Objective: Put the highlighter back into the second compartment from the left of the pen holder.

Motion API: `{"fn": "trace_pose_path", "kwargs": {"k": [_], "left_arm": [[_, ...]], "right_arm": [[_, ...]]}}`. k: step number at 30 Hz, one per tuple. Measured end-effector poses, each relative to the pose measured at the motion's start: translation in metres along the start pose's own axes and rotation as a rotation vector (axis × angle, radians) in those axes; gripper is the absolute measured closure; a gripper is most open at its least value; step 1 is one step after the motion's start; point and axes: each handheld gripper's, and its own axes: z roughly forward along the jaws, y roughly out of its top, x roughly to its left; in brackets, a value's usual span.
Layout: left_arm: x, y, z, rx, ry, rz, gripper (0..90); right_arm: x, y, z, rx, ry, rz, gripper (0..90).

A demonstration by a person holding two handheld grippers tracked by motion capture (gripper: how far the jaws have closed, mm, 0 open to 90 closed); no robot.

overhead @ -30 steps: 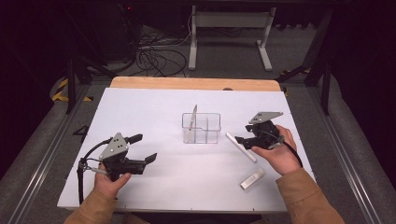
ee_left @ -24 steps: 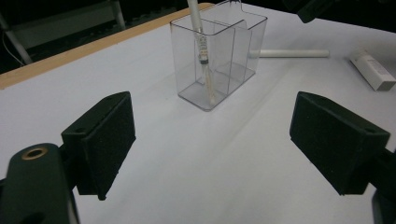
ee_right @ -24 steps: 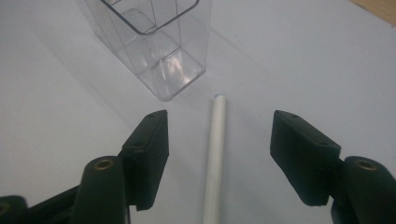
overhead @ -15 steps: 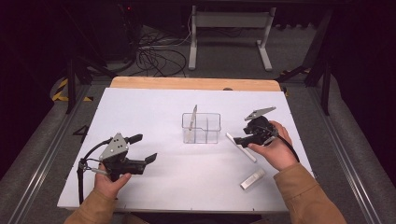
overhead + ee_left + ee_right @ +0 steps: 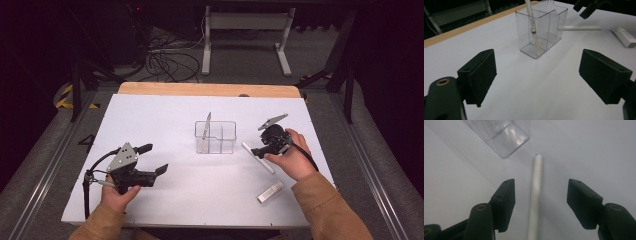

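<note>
The pen (image 5: 535, 195) lies flat on the bench (image 5: 165, 120), just right of the clear box (image 5: 215, 137), and the right tool (image 5: 261, 150) sits right over it. In the right gripper view its black jaws straddle the white barrel, a clear gap on either side, nothing pinched yet. They have just been closing in, with the pen between them, but the pads are not on it.

Long axis: in the high view the pen (image 5: 258, 157) runs on a slant, far end up beside the box's right wall, near end trailing down towards the person. From the right gripper view it points straight up the frame, its tip just short of the box corner (image 5: 501, 135).

To do this well, I'd say keep the jaws square across the barrel, centre it between the pads and come down low enough to catch it at its widest, so that it doesn't roll out as the jaws meet. The slim round body looks likely to skid on the smooth surface.

Inside the box, another pen (image 5: 532, 27) stands tilted in the left compartment. A short white stick (image 5: 270, 191) lies further right of the box, near the bench edge. The left tool (image 5: 157, 159) waits well left of the box, jaws wide apart, holding nothing.
</note>
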Motion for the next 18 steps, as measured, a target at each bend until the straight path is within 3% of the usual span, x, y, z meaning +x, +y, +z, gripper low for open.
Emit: {"fn": "trace_pose_path", "kwargs": {"k": [9,18], "left_arm": [[0.000,-0.001,0.000,-0.003,0.006,-0.004,15.2],[0.000,-0.001,0.000,-0.007,0.014,-0.005,15.3]], "right_arm": [[0.001,0.002,0.006,0.026,0.005,0.008,45.1],[-0.001,0.006,0.021,0.053,0.030,0.019,54.2]]}}
